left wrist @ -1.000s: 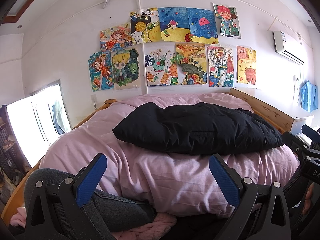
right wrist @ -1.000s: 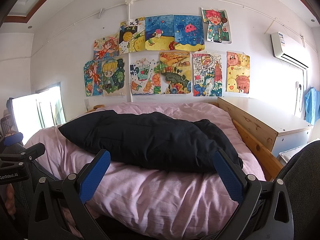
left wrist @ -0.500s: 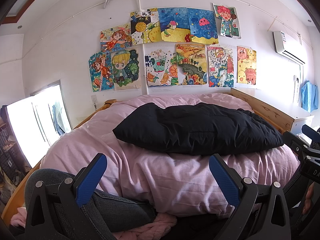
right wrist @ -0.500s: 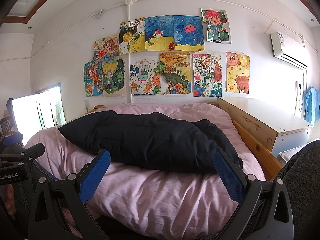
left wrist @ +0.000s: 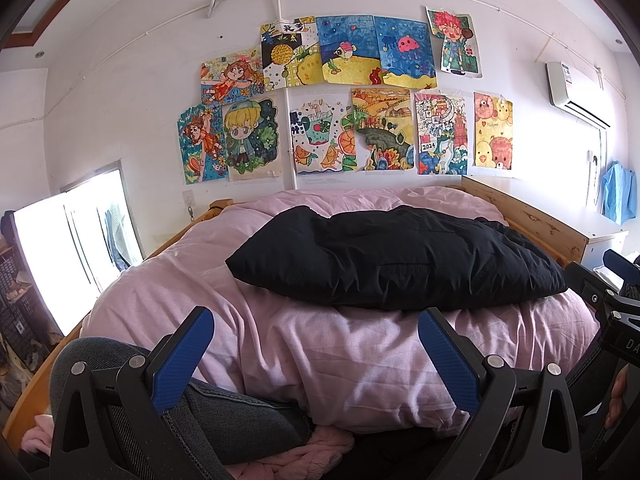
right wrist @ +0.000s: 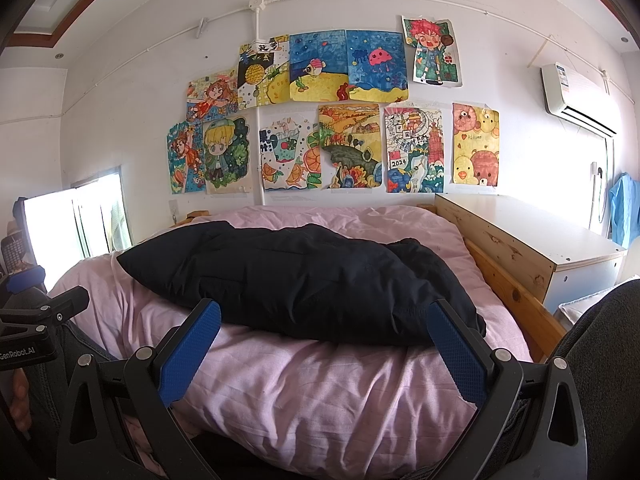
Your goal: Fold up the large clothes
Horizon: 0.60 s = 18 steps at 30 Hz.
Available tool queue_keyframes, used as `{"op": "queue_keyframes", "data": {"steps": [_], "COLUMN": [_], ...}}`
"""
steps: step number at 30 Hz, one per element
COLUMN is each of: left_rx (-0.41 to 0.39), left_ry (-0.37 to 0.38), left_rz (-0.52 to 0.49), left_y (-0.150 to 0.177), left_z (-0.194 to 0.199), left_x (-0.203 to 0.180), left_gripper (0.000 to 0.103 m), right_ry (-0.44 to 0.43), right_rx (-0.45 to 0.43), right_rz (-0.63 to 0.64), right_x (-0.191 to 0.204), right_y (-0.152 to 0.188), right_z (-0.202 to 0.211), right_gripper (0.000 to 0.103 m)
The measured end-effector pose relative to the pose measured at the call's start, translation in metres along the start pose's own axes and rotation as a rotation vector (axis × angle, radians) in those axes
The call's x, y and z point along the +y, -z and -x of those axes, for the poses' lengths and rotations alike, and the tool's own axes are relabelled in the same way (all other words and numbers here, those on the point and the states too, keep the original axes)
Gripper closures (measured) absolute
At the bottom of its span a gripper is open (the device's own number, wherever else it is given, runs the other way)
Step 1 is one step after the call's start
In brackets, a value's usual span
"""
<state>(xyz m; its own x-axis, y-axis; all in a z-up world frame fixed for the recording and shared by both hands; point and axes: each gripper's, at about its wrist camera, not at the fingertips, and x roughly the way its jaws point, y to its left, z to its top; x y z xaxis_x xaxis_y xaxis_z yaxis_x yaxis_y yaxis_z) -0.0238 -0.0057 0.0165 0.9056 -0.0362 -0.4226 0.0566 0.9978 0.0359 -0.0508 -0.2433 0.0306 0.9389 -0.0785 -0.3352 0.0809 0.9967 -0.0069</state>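
A black padded garment (left wrist: 396,260) lies in a folded, bulky bundle on top of a pink duvet (left wrist: 320,352) on the bed. It also shows in the right wrist view (right wrist: 296,284). My left gripper (left wrist: 316,340) is open and empty, held short of the bed's near edge, below the garment. My right gripper (right wrist: 324,334) is open and empty, its blue pads (right wrist: 456,344) level with the garment's near edge but apart from it. Each gripper's side shows in the other's view.
A wooden bed frame (right wrist: 508,292) runs along the right side, with a white-topped cabinet (right wrist: 540,236) beyond it. A window (left wrist: 76,244) is at the left. A grey-trousered knee (left wrist: 224,412) and pink fluffy cloth (left wrist: 320,444) lie below the left gripper. Drawings cover the wall.
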Motion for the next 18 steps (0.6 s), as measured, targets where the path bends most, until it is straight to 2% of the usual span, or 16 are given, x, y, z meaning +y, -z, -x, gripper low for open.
{"op": "queue_keyframes", "data": {"steps": [18], "left_rx": [0.000], "left_ry": [0.001], "left_rz": [-0.002], "left_y": [0.0006], "left_z": [0.0007], "left_x": [-0.0022], "left_gripper": [0.000], "right_ry": [0.001], "right_rx": [-0.001], "right_rz": [-0.002], "right_x": [0.0014], "right_y": [0.0007], "right_z": [0.0003], "right_gripper": [0.001]}}
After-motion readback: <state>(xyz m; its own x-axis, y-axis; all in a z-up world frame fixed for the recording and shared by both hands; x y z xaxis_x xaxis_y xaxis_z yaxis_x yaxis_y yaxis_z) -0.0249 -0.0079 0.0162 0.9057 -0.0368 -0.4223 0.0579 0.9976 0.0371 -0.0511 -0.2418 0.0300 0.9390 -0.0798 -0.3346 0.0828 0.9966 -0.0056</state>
